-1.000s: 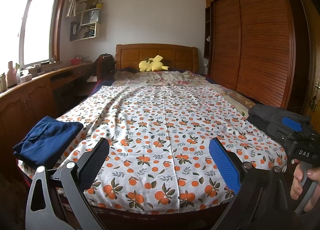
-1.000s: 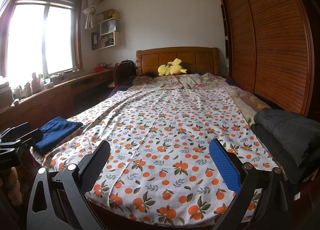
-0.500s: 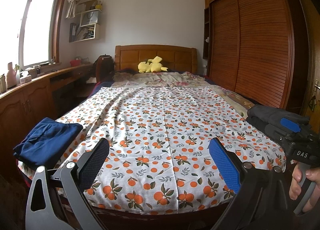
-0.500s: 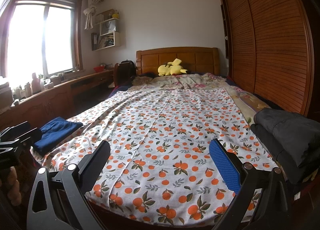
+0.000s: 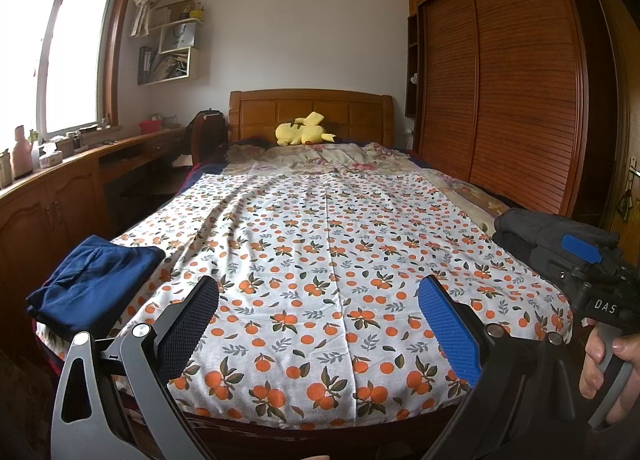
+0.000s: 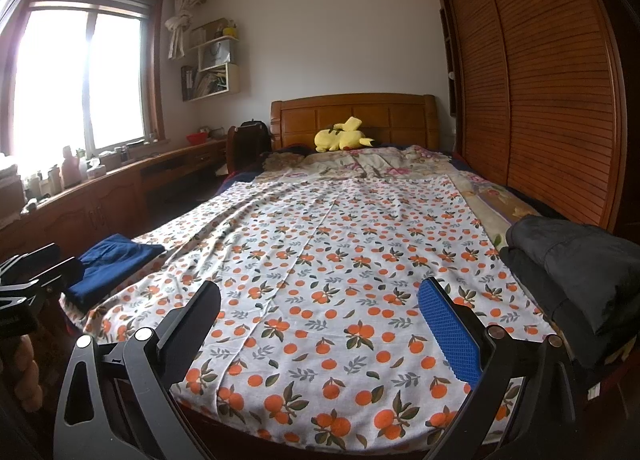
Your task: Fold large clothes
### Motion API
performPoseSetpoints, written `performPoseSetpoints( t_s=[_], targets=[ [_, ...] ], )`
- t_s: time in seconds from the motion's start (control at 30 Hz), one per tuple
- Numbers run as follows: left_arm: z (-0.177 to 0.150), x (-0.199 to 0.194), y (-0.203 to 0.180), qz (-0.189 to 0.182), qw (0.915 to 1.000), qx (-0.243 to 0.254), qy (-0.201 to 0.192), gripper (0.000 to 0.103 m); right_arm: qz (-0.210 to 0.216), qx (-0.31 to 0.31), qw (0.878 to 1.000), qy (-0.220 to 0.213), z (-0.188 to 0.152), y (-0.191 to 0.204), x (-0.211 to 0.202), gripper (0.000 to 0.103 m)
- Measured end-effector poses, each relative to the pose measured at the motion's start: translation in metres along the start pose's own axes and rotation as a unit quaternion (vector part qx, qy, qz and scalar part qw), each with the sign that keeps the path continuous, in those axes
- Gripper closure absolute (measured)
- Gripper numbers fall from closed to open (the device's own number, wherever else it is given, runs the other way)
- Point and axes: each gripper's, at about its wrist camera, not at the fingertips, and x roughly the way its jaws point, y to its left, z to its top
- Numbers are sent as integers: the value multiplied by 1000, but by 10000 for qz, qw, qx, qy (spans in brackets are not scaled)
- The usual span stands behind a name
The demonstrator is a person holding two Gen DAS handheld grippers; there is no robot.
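**Clothes wait on both bed corners**

Dark jacket sits on the right corner, the folded blue garment on the left. Your left gripper and right gripper hover with fingers spread wide, holding nothing. Next, reach for the jacket. Almost nothing has moved since a second ago.

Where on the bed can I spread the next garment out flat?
The middle of the orange-print sheet is bare between the folded navy garment at the near left corner and the dark folded pile at the near right edge. The crowded end is by the headboard: a rumpled floral quilt and a yellow plush.
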Motion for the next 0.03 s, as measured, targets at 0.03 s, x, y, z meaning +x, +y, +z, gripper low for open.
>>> performPoseSetpoints(
  t_s=[0.03],
  targets=[
    [0,0,0,-4,10000,-2,2,3,-1,-1,10000,2,0,0,0,7]
  ],
)
